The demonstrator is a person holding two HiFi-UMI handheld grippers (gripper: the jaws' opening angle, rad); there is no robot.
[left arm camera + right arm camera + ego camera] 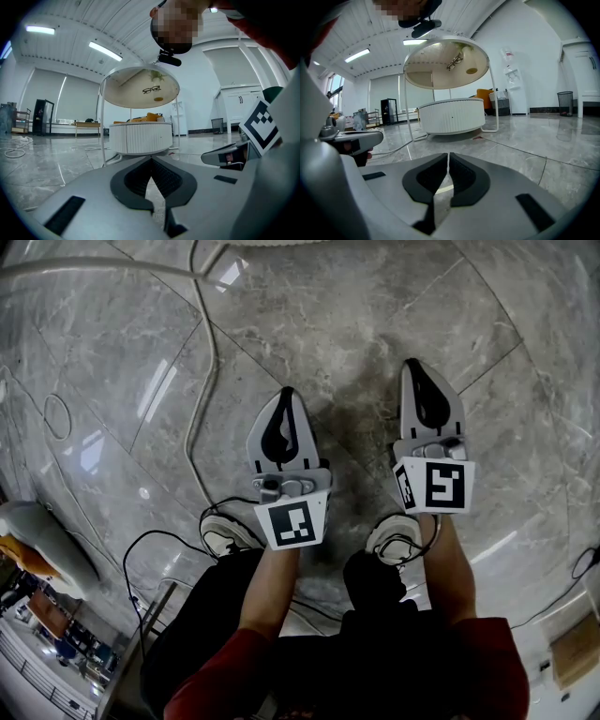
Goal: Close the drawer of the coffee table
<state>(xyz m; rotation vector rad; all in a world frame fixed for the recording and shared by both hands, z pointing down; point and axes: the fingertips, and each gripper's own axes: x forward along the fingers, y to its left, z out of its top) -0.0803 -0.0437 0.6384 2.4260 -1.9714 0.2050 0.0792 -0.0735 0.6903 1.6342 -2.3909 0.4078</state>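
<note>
The coffee table (140, 138) (452, 116) stands some way ahead on the floor: a white ribbed drum inside a thin white frame that carries a round upper tray (140, 86) (446, 63). A pair of glasses (455, 60) shows through the tray. I cannot make out a drawer on the drum from here. Orange things (149, 117) lie on top of the drum. My left gripper (287, 392) (151, 160) and right gripper (412, 363) (448, 155) are both shut and empty, held side by side above the floor, far from the table.
Grey marble floor (356, 324) lies below, with a white cable (202, 381) running across it on the left. The person's shoes (225, 532) stand under the grippers. A cardboard box (572, 652) sits at the right edge. White cabinets (241, 108) and a bin (565, 103) stand at the far wall.
</note>
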